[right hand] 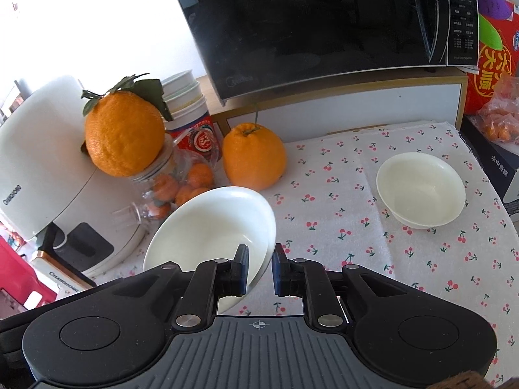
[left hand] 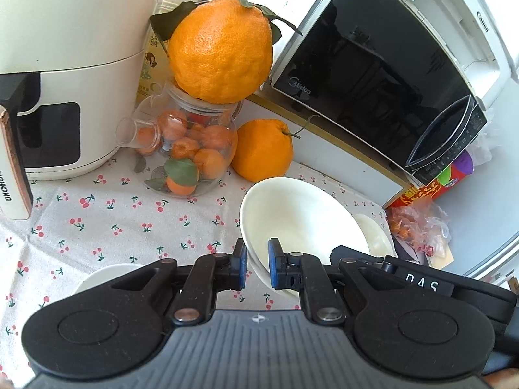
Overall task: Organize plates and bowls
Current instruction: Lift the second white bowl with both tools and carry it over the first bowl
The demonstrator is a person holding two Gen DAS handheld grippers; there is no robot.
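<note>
Cherry-print cloth (left hand: 97, 220) covers your desk from edge to edge, with a bright white wall behind it.

At far left stands a white air fryer (left hand: 65, 64), its dark-windowed drawer facing you. Just right of it is a glass jar (left hand: 194, 149) holding small oranges, some with leaves. A large leafy orange (left hand: 220, 52) sits on the jar's mouth, and a small empty glass cup (left hand: 136, 133) lies on its side against the jar. A stack of paper cups (right hand: 185, 97) stands behind them. A second orange (left hand: 262, 149) rests on the cloth beside the jar.

Next comes the white bowl (left hand: 301, 214), empty, tilted and raised off the cloth. Your left gripper (left hand: 258, 267) has its fingers clamped on the near rim. From the other side, your right gripper (right hand: 260, 270) has its fingers pinched on the same rim.

Behind, a black-doored microwave (left hand: 373, 64) sits on a low white stand (right hand: 356, 107), with a white printer (left hand: 460, 26) on top of it.

Further right, a second bowl (right hand: 421, 191), also empty, sits upright on the cloth, well apart from the raised one. At far right, past the desk's edge, are a red box (right hand: 493, 64) and a plastic bag (right hand: 499, 123) of small oranges.
</note>
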